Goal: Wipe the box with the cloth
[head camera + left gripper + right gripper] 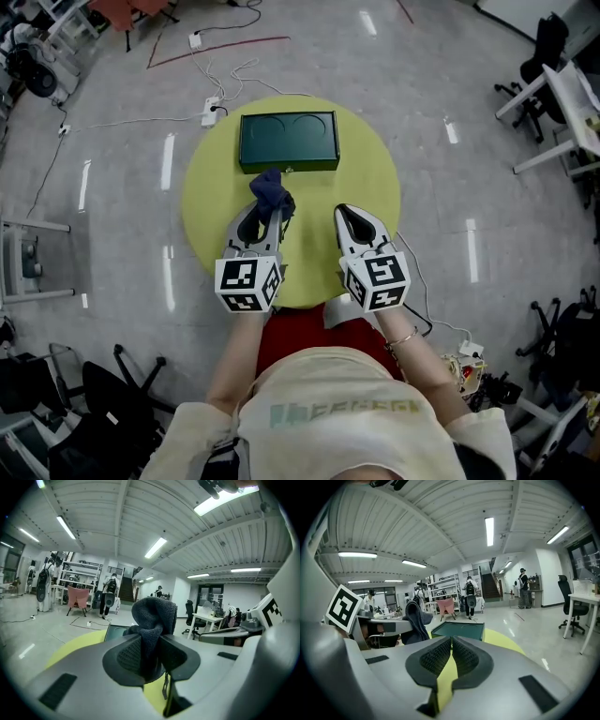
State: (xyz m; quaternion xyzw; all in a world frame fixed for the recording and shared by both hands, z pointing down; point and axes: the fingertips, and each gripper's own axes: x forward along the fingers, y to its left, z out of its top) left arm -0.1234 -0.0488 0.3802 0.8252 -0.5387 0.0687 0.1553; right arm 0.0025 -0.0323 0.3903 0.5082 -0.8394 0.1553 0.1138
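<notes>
A dark green box lies flat at the far side of the round yellow table; its top edge shows as box and box. My left gripper is shut on a dark blue cloth, which bunches up out of its jaws just short of the box's near edge. The cloth stands tall in the left gripper view, and the cloth shows at the left of the right one. My right gripper is shut with nothing in it, to the right of the cloth, over the table.
Cables and a power strip lie on the grey floor beyond the table. Office chairs and a white desk stand at the far right, more chairs near left. People stand far off by shelves.
</notes>
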